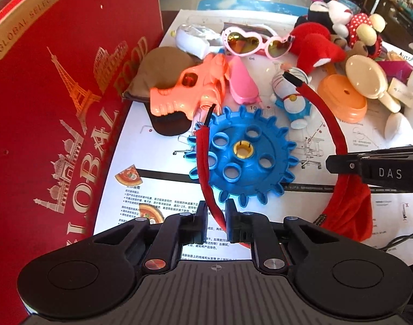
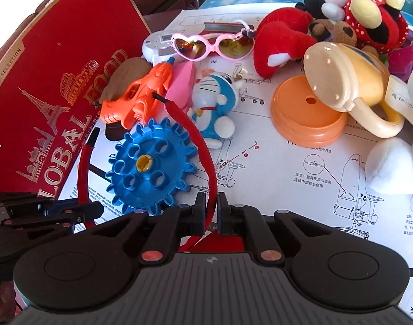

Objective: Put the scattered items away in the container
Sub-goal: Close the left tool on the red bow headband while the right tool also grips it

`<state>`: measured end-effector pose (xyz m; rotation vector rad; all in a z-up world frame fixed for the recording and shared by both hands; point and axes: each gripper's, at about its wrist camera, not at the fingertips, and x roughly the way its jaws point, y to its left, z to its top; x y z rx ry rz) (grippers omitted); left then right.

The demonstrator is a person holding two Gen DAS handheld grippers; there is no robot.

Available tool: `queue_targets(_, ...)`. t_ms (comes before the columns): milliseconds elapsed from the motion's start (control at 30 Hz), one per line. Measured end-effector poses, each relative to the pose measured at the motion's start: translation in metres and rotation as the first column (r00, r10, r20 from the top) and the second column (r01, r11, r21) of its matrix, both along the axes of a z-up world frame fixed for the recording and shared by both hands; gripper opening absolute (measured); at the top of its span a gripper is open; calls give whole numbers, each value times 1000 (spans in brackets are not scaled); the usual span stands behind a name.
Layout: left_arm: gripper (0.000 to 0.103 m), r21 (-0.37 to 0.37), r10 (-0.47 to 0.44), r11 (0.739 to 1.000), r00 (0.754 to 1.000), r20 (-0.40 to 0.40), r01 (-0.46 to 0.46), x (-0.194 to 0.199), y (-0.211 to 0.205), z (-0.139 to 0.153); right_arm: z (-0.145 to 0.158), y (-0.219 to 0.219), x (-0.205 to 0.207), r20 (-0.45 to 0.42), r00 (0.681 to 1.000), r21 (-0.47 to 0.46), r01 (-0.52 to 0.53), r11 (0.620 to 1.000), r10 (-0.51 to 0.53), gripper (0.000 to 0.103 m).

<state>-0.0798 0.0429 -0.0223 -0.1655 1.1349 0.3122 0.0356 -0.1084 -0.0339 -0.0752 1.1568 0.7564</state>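
Note:
Both grippers hold one red fabric headband with black tips. My left gripper is shut on its left arm. My right gripper is shut on its right arm; it also shows in the left wrist view. The headband arches over a blue toy gear lying on the paper sheets. The red "Global Food" box stands at the left.
Beyond the gear lie an orange water pistol, a pink case, a Doraemon figure, heart sunglasses, an orange lid, a cream cup and plush toys.

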Motion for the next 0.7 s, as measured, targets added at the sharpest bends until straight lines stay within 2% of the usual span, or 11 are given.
queue_targets(367,7,-7,-7,1000,996,94,8,-4,-1,35,34,-5,4,61,998,71,24,997,-29,8)
queue_targets(700,7,22,-28,999,997,66,26,6,-2,25,30,-2,7,58,998,49,29,998,-32,8)
